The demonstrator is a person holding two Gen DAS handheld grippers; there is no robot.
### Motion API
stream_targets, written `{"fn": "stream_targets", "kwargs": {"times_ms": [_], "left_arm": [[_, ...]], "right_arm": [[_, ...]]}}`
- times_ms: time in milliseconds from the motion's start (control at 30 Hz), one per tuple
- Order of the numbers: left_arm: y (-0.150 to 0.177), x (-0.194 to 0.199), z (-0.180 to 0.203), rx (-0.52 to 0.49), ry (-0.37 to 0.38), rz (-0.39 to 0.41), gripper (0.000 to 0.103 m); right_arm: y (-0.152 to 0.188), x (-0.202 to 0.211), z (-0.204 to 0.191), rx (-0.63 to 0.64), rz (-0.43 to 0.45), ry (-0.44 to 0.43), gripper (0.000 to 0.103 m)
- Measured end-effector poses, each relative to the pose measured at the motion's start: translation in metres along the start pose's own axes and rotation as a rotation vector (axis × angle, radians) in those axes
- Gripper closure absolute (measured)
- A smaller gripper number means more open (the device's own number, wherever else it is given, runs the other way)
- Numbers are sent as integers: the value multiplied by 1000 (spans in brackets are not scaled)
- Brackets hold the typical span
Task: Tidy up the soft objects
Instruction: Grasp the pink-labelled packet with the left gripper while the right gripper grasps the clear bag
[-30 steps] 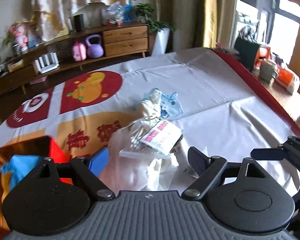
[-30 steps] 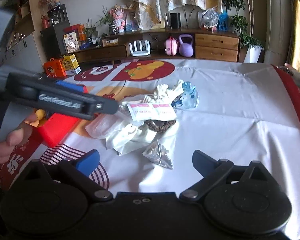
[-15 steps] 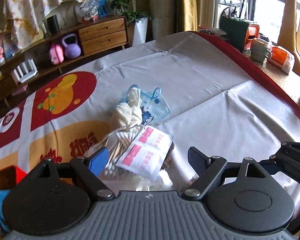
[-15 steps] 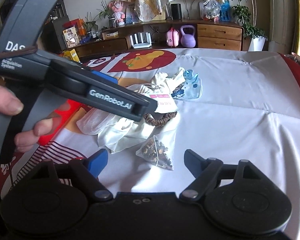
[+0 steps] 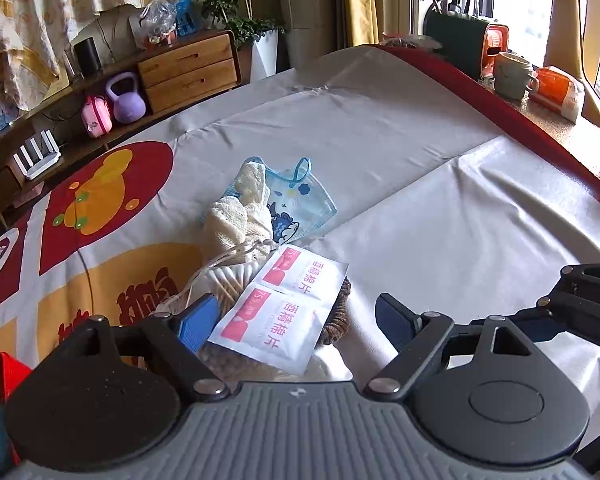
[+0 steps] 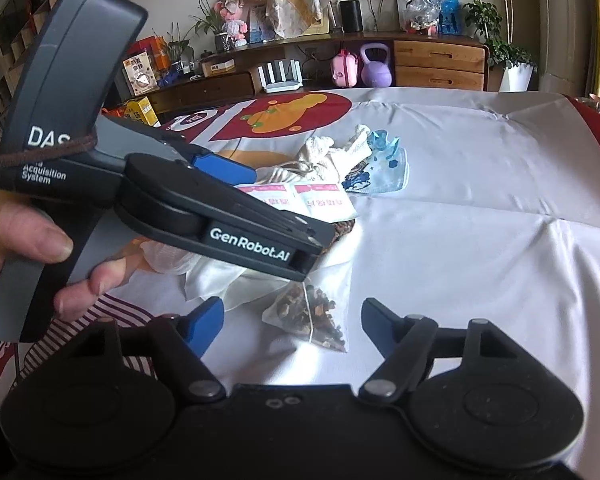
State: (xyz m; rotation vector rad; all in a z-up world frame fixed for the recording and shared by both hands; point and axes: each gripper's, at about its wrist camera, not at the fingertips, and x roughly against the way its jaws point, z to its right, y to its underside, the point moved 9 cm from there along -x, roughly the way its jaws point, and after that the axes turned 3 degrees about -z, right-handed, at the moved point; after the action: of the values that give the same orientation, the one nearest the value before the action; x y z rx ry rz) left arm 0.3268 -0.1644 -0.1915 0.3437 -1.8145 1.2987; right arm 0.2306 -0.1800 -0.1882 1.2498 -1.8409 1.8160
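A pile of soft items lies on the white cloth: a cream knitted cloth (image 5: pixel 236 216), a blue cartoon face mask (image 5: pixel 300 200), a bag of cotton swabs (image 5: pixel 232 280), twin pink-and-white wipe packets (image 5: pixel 288 312) and a brown braided hair tie (image 5: pixel 336 320). My left gripper (image 5: pixel 296 322) hangs open low over the pile, with the packets and hair tie between its fingers and neither pad touching them. In the right wrist view a clear pyramid tea bag (image 6: pixel 312 312) lies between the fingers of my right gripper (image 6: pixel 292 322). Its jaws are closing, with gaps still on both sides.
A hand (image 6: pixel 24 248) holds the left tool's handle, which crosses the right wrist view above crumpled white plastic (image 6: pixel 216 280). A red box (image 5: pixel 0 372) sits at the left. A mug (image 5: pixel 514 76) and an orange pack (image 5: pixel 556 88) stand beyond the red cloth border (image 5: pixel 500 108).
My left gripper came forward and down over the pile, bringing the wipe packets between its fingers, and now fills the right view's left side. The right jaws narrowed around the tea bag.
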Motion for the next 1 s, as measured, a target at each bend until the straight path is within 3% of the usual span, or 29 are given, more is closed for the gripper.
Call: {"fn": "stream_targets", "kwargs": {"times_ms": [400,567,733,833,1000], "left_arm": [[2,-2,-9,11,-47,22,48],[3,1,-13,26,-51,36,52],[4,6,-18,48,-50,45,52],[5,9,-20,62,-49,50,53],[6,19,-22,83,-49,63,53]], "right_arm": [[1,-15,5,-25,-25,23,50],[0,-14,7,-38,-22,33,63],[0,-13,10,-41,-16,47,87],[0,-12,11,-40,-15,53,93],[0,-5,9,-44,-7,56,97]]}}
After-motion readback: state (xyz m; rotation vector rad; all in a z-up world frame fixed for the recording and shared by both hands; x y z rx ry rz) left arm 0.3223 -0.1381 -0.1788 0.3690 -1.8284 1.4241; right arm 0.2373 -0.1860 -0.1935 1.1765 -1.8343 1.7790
